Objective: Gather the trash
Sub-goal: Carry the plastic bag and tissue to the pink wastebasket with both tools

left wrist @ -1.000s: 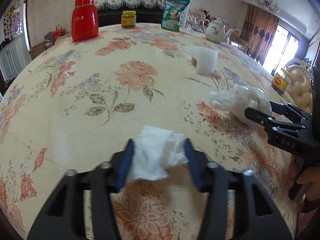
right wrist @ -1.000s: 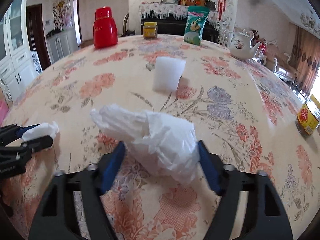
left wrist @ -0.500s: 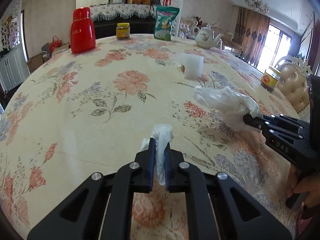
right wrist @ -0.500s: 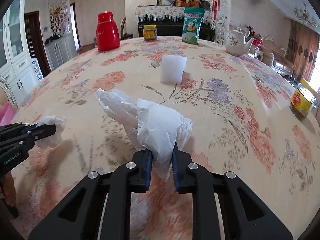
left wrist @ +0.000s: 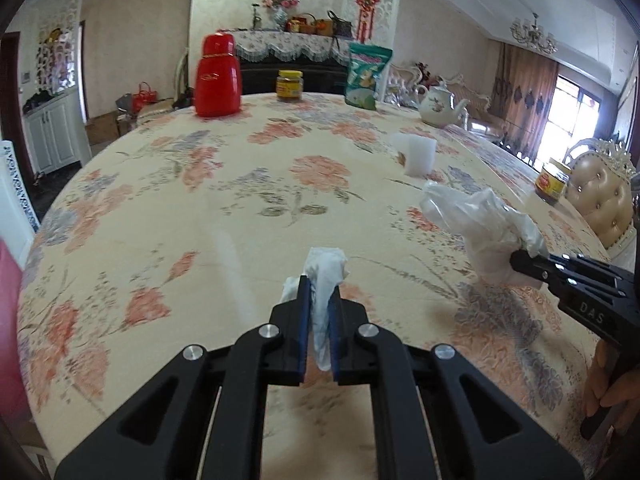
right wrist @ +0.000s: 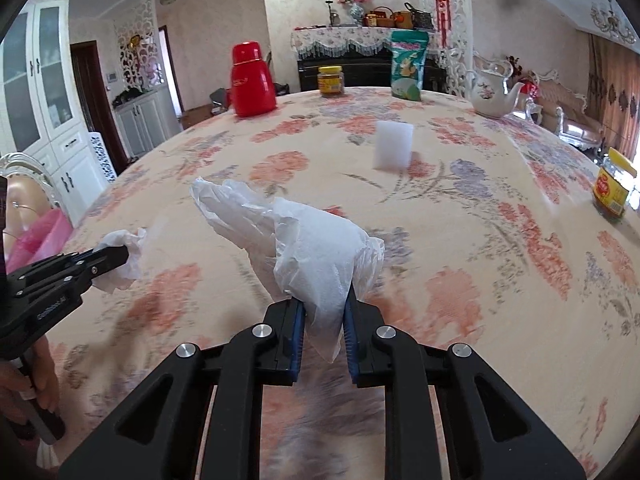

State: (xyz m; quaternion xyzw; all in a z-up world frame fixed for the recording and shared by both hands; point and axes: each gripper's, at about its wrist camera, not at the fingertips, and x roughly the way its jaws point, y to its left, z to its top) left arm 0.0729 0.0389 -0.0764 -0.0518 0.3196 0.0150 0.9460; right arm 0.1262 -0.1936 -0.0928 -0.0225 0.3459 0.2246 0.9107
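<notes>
My left gripper [left wrist: 319,292] is shut on a crumpled white tissue [left wrist: 325,280], held a little above the floral tablecloth [left wrist: 200,220]. The right wrist view shows that same gripper [right wrist: 116,258] at the left with the tissue [right wrist: 124,256] bunched at its tip. My right gripper [right wrist: 323,304] is shut on a bundle of white tissue and clear plastic bag [right wrist: 296,240], also lifted off the cloth. In the left wrist view it comes in from the right [left wrist: 520,258] with the bundle [left wrist: 480,224] sticking out leftward.
A white foam block [right wrist: 393,145] stands mid-table. At the far edge are a red thermos [right wrist: 252,80], a yellow-lidded jar [right wrist: 330,81], a green snack bag [right wrist: 408,66] and a teapot [right wrist: 494,88]. Another jar [right wrist: 612,192] sits at the right edge. A pink bag [right wrist: 36,236] hangs left.
Both grippers closed from open onto their trash, then lifted it off the cloth and drew back toward the near edge of the table.
</notes>
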